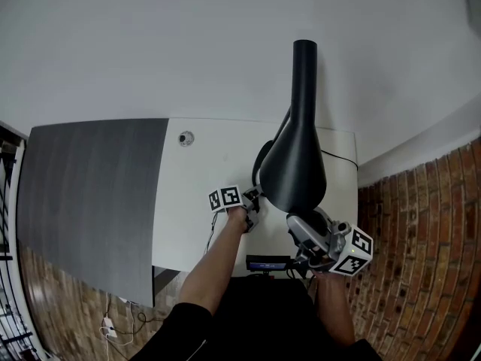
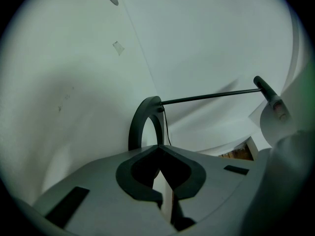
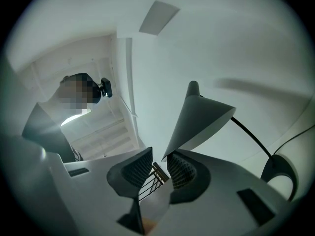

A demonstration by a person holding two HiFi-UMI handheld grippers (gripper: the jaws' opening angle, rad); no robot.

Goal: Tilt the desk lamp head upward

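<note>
The black desk lamp stands on the white table [image 1: 195, 201]. Its cone head [image 1: 294, 168] widens toward me and its neck [image 1: 304, 66] points at the wall. My left gripper [image 1: 254, 200] is shut and empty, with its tips [image 2: 157, 147] right at the lamp's ring base [image 2: 142, 122]. A thin rod [image 2: 211, 96] runs off to the right from that ring. My right gripper [image 1: 301, 230] sits under the near rim of the head. In the right gripper view the jaws [image 3: 158, 154] stand open, and the cone head [image 3: 202, 122] rises above them with its rim edge at the right pad [image 3: 179, 168].
A dark grey panel [image 1: 90, 201] adjoins the table's left side. A brick wall [image 1: 421, 239] stands to the right. There is a round grommet [image 1: 186, 138] on the tabletop, a black cable [image 1: 338, 156] behind the lamp, and a small device with a blue display [image 1: 268, 262] at the near edge.
</note>
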